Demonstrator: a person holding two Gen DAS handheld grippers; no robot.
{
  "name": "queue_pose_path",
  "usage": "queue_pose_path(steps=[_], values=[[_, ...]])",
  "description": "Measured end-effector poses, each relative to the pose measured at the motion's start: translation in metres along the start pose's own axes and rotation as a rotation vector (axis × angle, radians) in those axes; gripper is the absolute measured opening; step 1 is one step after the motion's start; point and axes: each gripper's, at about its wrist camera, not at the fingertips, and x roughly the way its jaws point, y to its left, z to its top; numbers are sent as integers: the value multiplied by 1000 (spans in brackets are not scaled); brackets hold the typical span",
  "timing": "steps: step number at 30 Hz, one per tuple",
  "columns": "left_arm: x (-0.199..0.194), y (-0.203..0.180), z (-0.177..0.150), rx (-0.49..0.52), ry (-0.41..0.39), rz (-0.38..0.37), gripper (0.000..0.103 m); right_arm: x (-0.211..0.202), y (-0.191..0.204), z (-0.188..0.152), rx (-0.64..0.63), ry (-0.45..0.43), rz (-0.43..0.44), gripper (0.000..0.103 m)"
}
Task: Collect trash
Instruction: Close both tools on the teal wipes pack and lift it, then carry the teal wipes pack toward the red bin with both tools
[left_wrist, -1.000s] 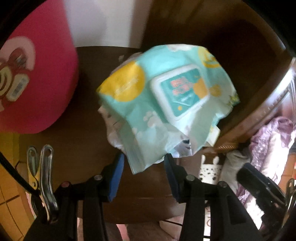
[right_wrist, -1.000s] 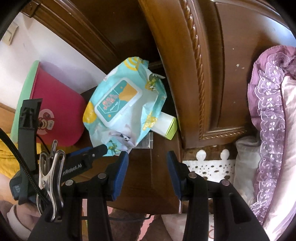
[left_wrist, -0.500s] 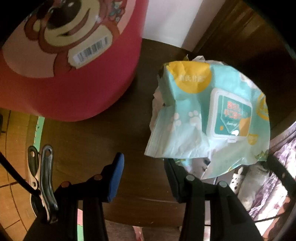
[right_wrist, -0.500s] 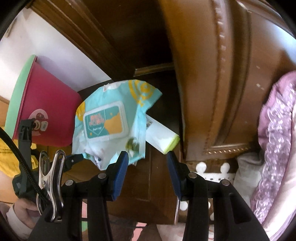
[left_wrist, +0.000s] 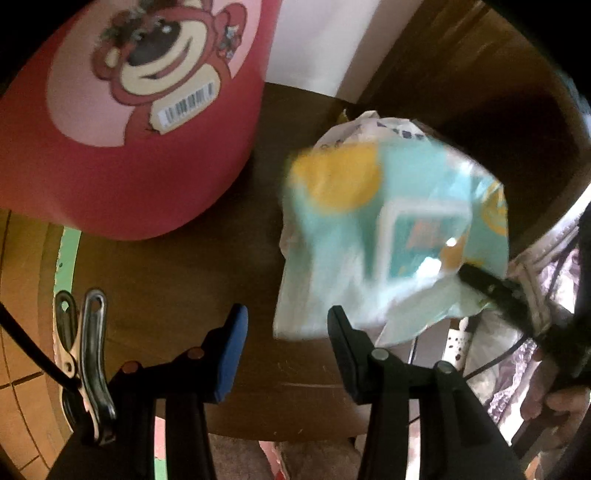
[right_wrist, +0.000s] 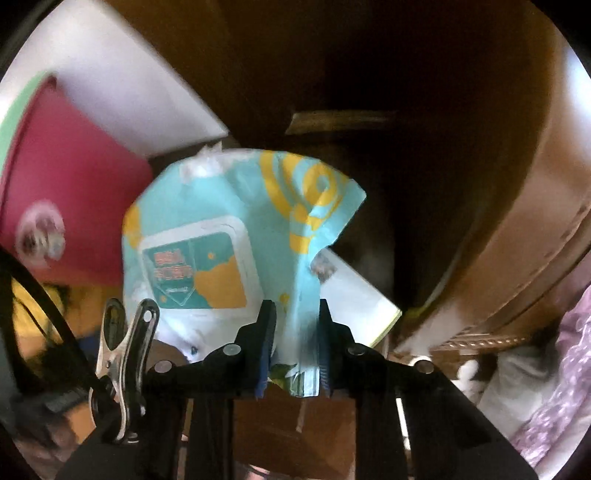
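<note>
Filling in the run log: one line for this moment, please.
right gripper: closing on wipes pack corner | left gripper: open, empty | pink bin: beside pack

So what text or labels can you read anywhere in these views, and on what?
Nothing reads clearly.
Wipes pack: printed lines on its teal lid label, too blurred to read.
Same pack in the left view: motion-blurred, unreadable.
Red bin: a barcode sticker under the bear picture; bars only, digits too small.
White box behind the pack: small print, illegible.
</note>
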Motion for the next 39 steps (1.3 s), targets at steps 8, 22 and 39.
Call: queue_pose_path(steps=[8,22,39], values=[[20,1,-9,25,62,-35,51,17,-7,-35,-4,114,17,19],[54,10,-13,-81,146,-120,45,36,-8,-46,84,153,42,19],[-12,0,-27,-19,76,-179,38,-9,-3,-52,82,97,103,19]])
